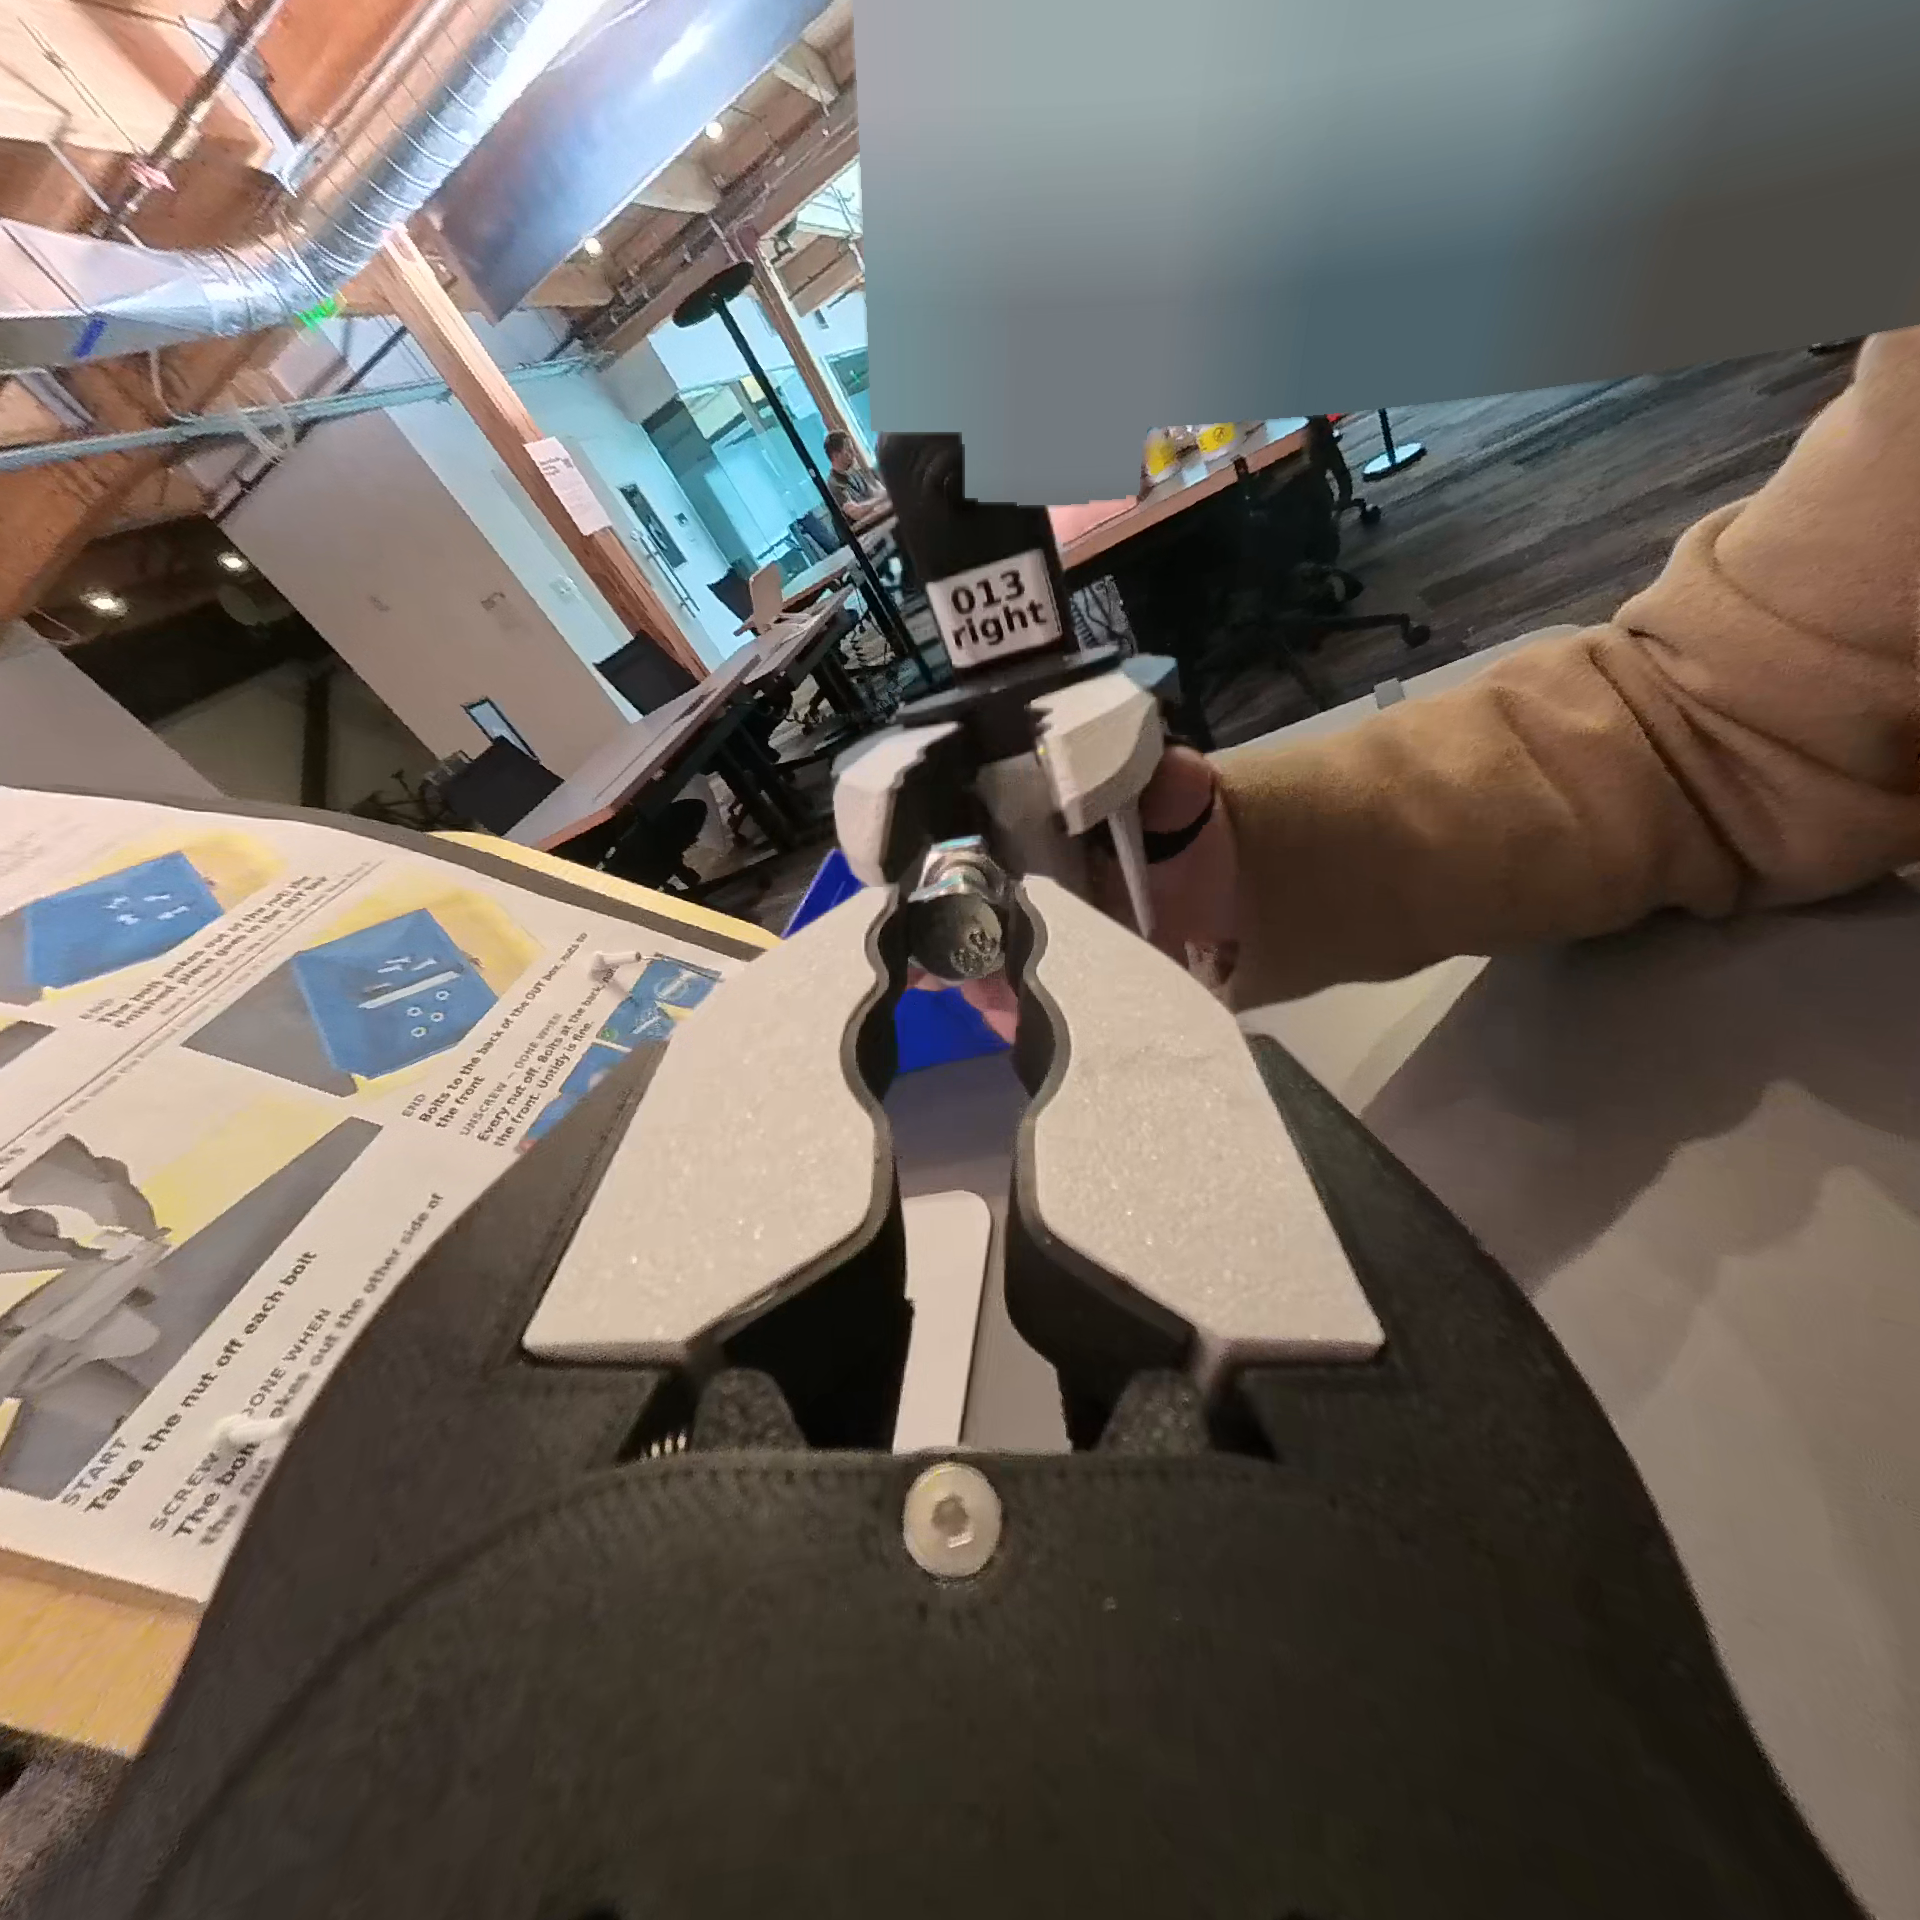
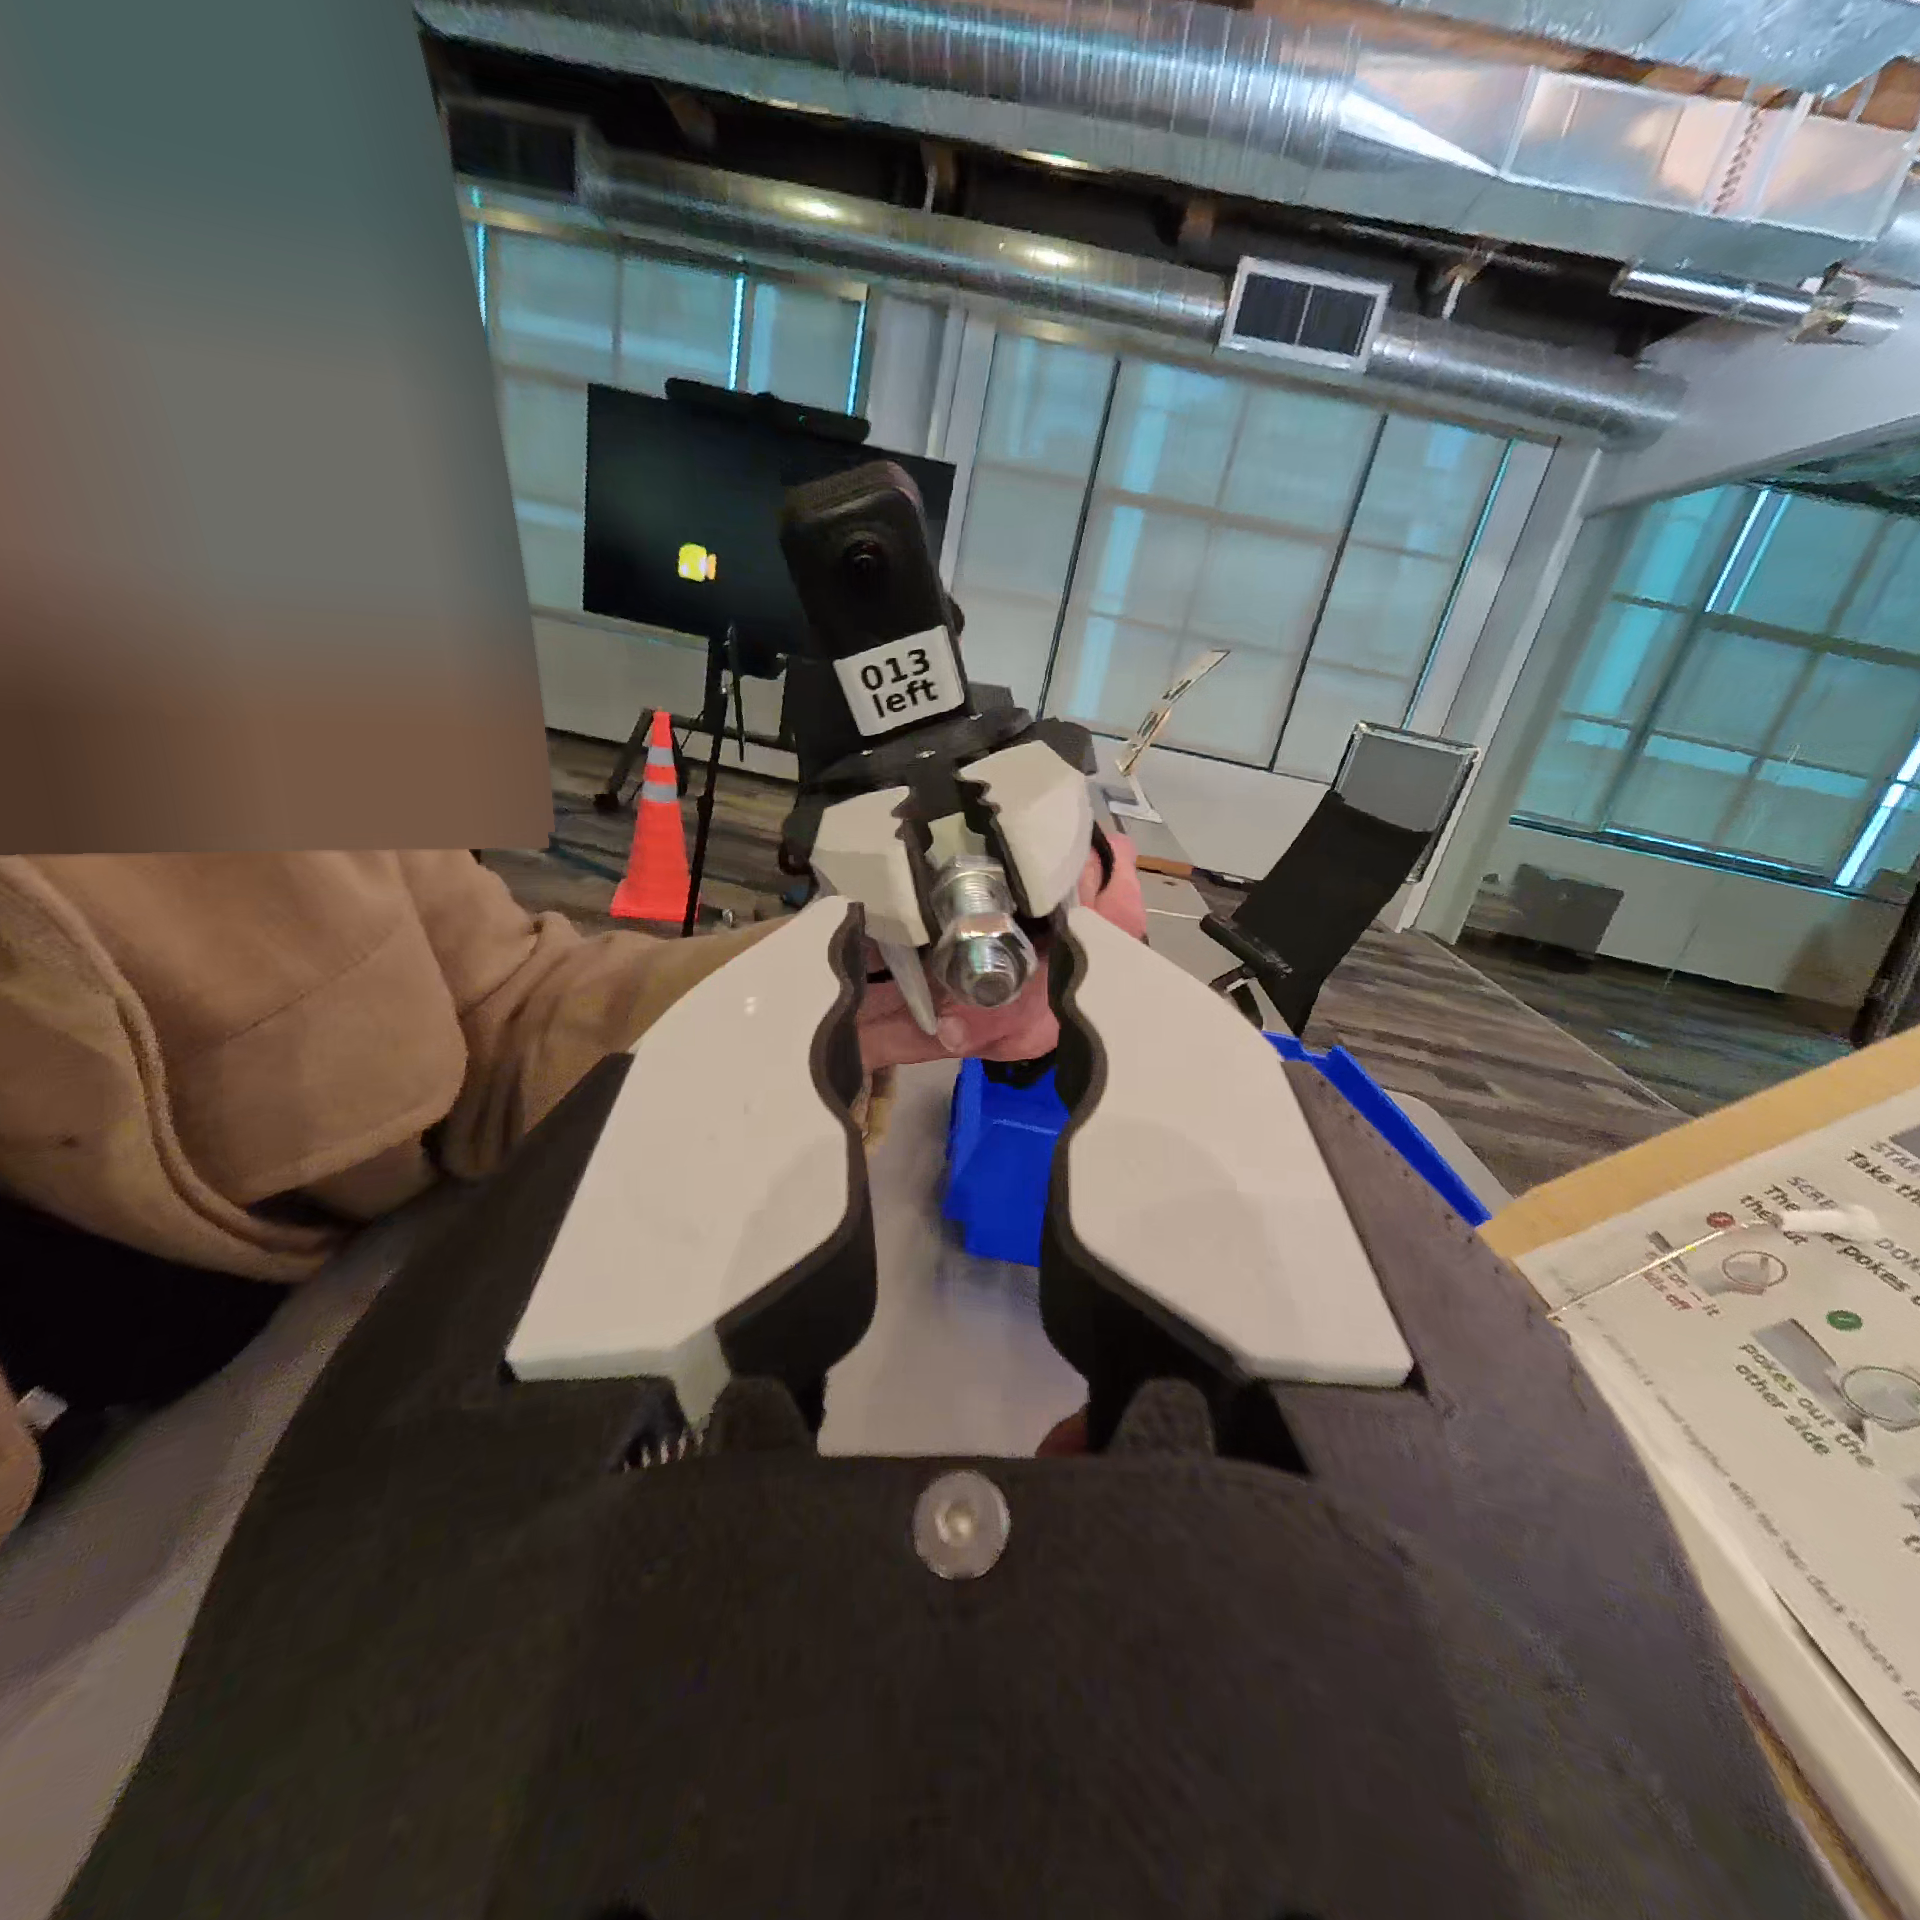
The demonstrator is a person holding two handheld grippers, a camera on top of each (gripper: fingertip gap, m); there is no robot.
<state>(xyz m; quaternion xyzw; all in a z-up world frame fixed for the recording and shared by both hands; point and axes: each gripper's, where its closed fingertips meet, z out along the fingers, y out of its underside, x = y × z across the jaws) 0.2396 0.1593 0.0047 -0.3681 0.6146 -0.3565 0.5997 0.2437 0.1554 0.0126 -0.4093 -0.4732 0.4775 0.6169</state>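
Two claws meet nose to nose above the grey worktop (image 1: 1662, 1247). A person holds them, and both arms are in a soft tan sleeve (image 1: 1558, 748).

The left claw with white fingers on a black body (image 1: 956, 930) is squeezed tight on a shiny silver metal bolt (image 1: 961, 948). It grips the bolt near its round head. The bolt is up in the air, not on the worktop. The other end of the bolt sticks out toward the right claw.

A silver six-sided metal nut (image 2: 979, 935) sits on that end of the bolt. The right claw, white and black like the first (image 2: 954, 935), has its two fingers spread apart, one on each side of the nut. A little gap shows on both sides, so the fingers do not seem to touch it.

Below the bolt, a bright blue plastic box (image 2: 997, 1174) stands on the worktop. It is partly hidden behind the claw fingers.

A white paper sheet with pictures and writing (image 1: 260, 1091) lies on a flat yellow-brown board at the worktop's edge, on the left claw's side.

Farther back in the room there is an orange cone with a grey stripe (image 2: 655, 821), a dark screen on a stand (image 2: 748, 540) and a black office chair (image 2: 1330, 904).
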